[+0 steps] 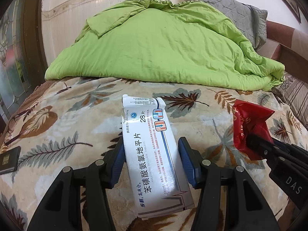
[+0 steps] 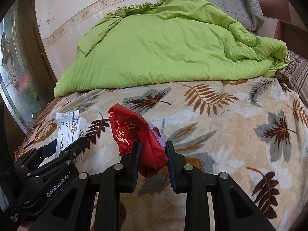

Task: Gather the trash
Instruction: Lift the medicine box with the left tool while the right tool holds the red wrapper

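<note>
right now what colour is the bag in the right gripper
Red, with gold lettering; the bag shows best in the right wrist view.

A bed [image 2: 240, 119] under a leaf-print blanket; behind it a pale wall [image 2: 77, 2], left a patterned glass door [image 2: 13, 73]

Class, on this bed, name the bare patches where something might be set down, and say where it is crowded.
Free: the leaf-print blanket right of the red bag, up to the green quilt; also a strip between quilt and medicine box. Crowded: the near left, with box, bag, glasses and a dark phone-like object.
</note>
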A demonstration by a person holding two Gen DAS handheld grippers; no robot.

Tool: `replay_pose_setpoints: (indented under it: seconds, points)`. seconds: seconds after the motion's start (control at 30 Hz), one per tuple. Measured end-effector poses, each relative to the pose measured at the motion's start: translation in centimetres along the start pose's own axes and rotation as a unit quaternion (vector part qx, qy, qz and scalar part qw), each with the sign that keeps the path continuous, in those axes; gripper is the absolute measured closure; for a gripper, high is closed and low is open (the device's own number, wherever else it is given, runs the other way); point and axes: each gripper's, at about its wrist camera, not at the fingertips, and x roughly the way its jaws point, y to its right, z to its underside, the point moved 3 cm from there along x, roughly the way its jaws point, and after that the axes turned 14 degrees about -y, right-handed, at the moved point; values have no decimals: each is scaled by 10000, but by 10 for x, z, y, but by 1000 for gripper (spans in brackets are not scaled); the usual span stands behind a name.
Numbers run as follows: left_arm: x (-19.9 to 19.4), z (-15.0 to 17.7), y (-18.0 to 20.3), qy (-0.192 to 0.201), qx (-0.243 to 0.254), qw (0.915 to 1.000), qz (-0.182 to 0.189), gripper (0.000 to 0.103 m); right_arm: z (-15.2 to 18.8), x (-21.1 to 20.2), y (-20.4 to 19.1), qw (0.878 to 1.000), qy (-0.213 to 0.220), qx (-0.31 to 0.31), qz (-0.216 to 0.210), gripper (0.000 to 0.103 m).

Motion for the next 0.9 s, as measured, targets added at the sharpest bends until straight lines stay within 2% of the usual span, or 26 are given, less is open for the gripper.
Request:
replay_pose_setpoints:
  seconds: [0.9]
  points:
    - [-4,1,3,92,130,9999,-43,50,-1,0,2,10000,37,17,-16,75]
